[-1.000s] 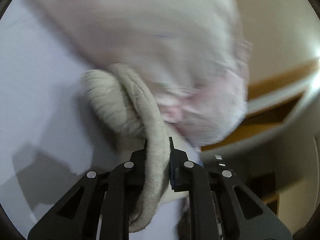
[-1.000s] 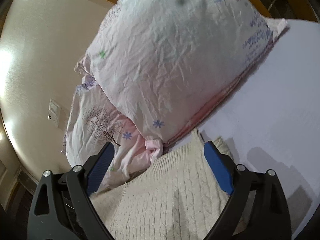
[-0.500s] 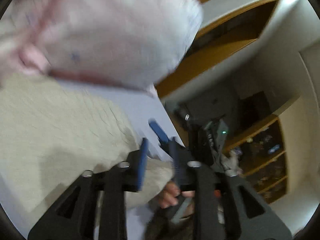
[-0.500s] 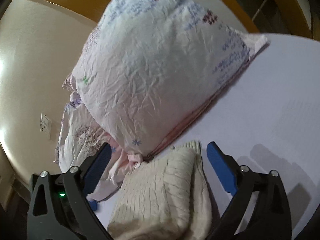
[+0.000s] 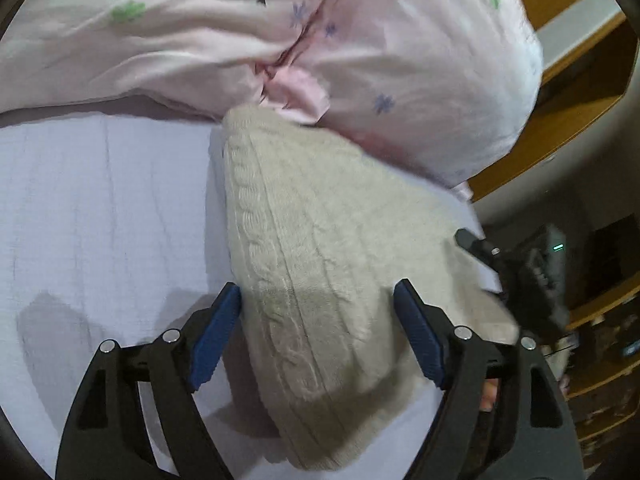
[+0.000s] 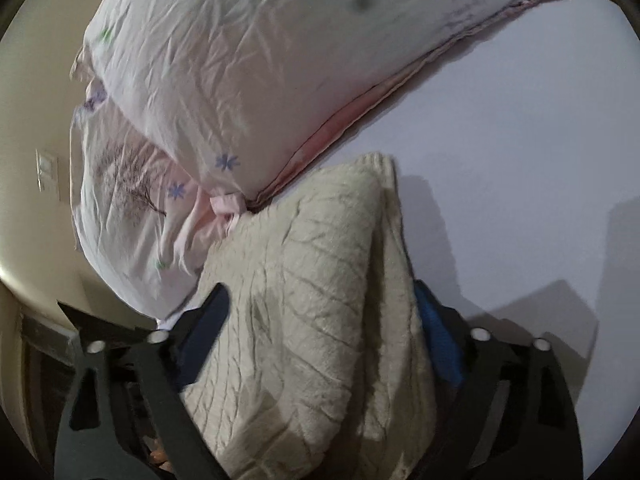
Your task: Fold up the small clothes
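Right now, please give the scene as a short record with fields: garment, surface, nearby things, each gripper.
garment: cream knit, folded, lying flat
surface: pale sheet
nearby: pink pillow touching the knit's far end
left gripper: open, fingers either side of the knit
right gripper: open, knit between its fingers

Sweater [image 5: 320, 264]: cream cable-knit wool-like cloth, thick, fuzzy and matt, with raised braided ribs. Pillow [image 6: 256, 64]: thin, creased pale pink cotton-like cloth with small printed flowers; sheet [image 5: 104, 208]: smooth matt lilac cloth. Left gripper [image 5: 318, 334] and right gripper [image 6: 320, 344]: matt black plastic arms with shiny metal rivets and ridged blue rubbery pads [image 5: 216, 332]; headboard [image 5: 560, 92]: smooth, lightly glossy honey-coloured wood.
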`<state>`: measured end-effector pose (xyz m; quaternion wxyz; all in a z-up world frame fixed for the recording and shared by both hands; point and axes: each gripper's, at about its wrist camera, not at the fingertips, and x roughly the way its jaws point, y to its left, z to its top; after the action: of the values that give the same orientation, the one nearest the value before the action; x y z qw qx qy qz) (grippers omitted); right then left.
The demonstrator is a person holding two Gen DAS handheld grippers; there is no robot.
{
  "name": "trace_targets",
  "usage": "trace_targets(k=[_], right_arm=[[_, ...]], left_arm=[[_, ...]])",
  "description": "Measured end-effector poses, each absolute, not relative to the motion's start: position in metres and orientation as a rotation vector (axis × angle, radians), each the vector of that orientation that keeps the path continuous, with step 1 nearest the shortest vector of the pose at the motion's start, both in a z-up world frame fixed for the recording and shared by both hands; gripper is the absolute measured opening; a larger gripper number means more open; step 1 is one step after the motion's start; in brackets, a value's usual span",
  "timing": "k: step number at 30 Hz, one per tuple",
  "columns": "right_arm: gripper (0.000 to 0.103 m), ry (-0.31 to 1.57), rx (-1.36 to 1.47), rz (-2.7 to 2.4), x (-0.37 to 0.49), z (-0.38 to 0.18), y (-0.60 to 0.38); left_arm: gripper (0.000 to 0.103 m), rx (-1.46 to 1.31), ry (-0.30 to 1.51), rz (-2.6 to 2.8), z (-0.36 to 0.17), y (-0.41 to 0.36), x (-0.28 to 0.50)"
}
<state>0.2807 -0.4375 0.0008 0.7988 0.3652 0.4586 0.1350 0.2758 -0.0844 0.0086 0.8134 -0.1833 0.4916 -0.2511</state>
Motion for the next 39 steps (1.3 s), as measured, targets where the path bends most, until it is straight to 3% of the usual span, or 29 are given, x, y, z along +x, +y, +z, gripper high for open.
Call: trace_targets(k=[3,4,5,8,11,13,15,17,20,23,26,28,32,34,35,36,39], right_arm=[[0.047,0.996,0.785,0.307,0.281,-0.005,-0.432],[0.039,0.989,0.819,0.339,0.281,-0.007,-0.433],[0.038,0.976,0.865,0.383,0.28,-0.009,-0.433],[0.035,0.93,0.909,0.47,0.279,-0.005,-0.429],[0.034,0.933,0.94,0.669,0.282,-0.004,-0.402],[0.042,0.991,0.835,0.712,0.288,-0.005,-0.368],[0.063,1.048,0.653,0.633,0.293,-0.003,-0.343],[0.064,1.035,0.611,0.55,0.288,0.005,-0.35],[0.064,0.867,0.723,0.505,0.259,0.03,-0.385],[0.062,0.895,0.652,0.539,0.242,0.042,-0.374],[0.014,1.003,0.494,0.532,0.243,0.033,-0.335],[0.011,0.956,0.449,0.455,0.244,0.033,-0.337],[0.013,0.97,0.52,0.338,0.246,0.018,-0.361],[0.024,0.983,0.431,0.308,0.238,0.015,-0.353],[0.039,0.974,0.41,0.289,0.234,0.018,-0.349],[0.046,0.95,0.395,0.263,0.226,0.029,-0.352],[0.054,0.808,0.404,0.307,0.195,0.057,-0.357]], left_arm=[[0.08,-0.448,1.047,-0.544,-0.004,-0.086,0.28],[0.073,-0.45,1.041,-0.55,-0.004,-0.087,0.278],[0.058,-0.455,1.034,-0.563,-0.004,-0.085,0.278],[0.039,-0.52,1.047,-0.675,0.002,-0.057,0.275],[0.039,-0.43,1.0,-0.697,0.018,-0.019,0.256],[0.042,-0.334,0.971,-0.621,0.022,0.003,0.249],[0.047,-0.282,0.971,-0.536,0.019,0.021,0.249],[0.047,-0.3,0.926,-0.491,0.026,0.038,0.237],[0.05,-0.266,0.794,-0.487,0.056,0.042,0.202],[0.053,-0.254,0.751,-0.567,0.067,0.025,0.175],[0.053,-0.163,0.779,-0.614,0.055,-0.008,0.163],[0.052,-0.106,0.823,-0.614,0.043,-0.019,0.161],[0.038,-0.104,0.913,-0.623,0.017,-0.023,0.166],[0.037,-0.064,0.905,-0.613,0.016,-0.022,0.162],[0.037,-0.064,0.906,-0.612,0.016,-0.022,0.162],[0.037,-0.071,0.904,-0.609,0.019,-0.02,0.159],[0.043,-0.108,0.877,-0.597,0.024,-0.01,0.143]])
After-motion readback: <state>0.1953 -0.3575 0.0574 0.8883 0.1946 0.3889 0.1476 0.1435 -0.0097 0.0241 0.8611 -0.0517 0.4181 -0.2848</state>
